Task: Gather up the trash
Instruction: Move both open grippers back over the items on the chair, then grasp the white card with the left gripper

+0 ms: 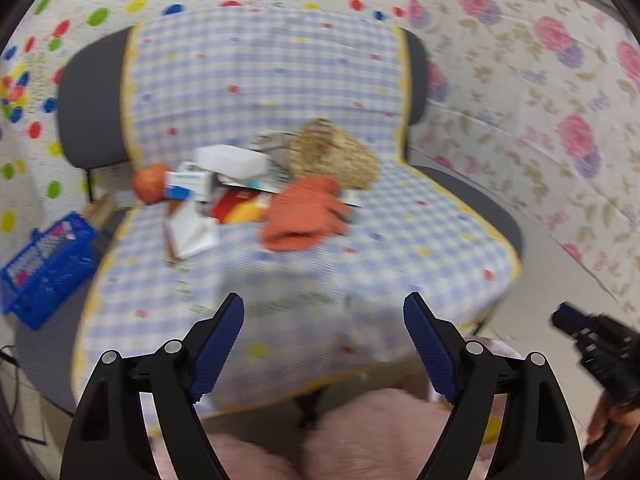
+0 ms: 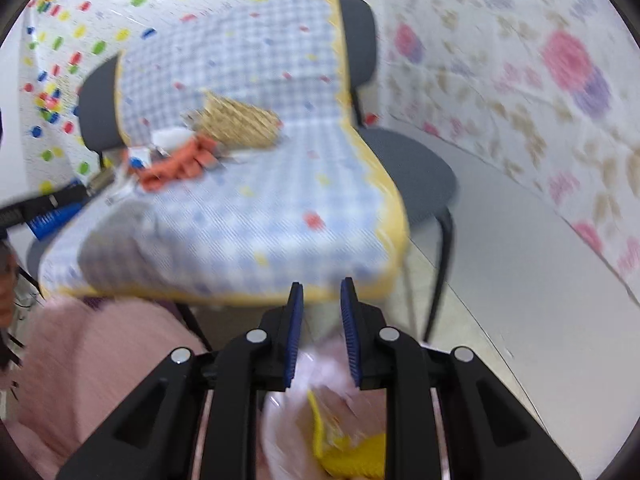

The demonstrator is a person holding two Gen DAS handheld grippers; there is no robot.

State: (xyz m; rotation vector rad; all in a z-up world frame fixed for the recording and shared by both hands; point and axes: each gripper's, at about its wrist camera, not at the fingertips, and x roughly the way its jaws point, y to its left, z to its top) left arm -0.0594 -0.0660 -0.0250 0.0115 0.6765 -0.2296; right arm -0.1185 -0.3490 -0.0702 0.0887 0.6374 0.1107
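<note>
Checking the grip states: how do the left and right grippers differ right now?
The left gripper has its jaws wide apart with nothing between them; the right gripper has its jaws narrow, over a thin plastic bag. Whether they pinch it is unclear. Both have blue pads and face the chair.

Checked cloth (image 1: 400, 248) over chairs (image 1: 92, 120), w/ basket (image 1: 344, 156), orange cloth (image 1: 304, 216), boxes (image 1: 188, 186)

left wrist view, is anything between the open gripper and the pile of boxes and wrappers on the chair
Nothing visible blocks it. Between the left gripper and the trash pile lies only bare checked cover. The orange cloth and wicker basket sit beside the pile.
</note>
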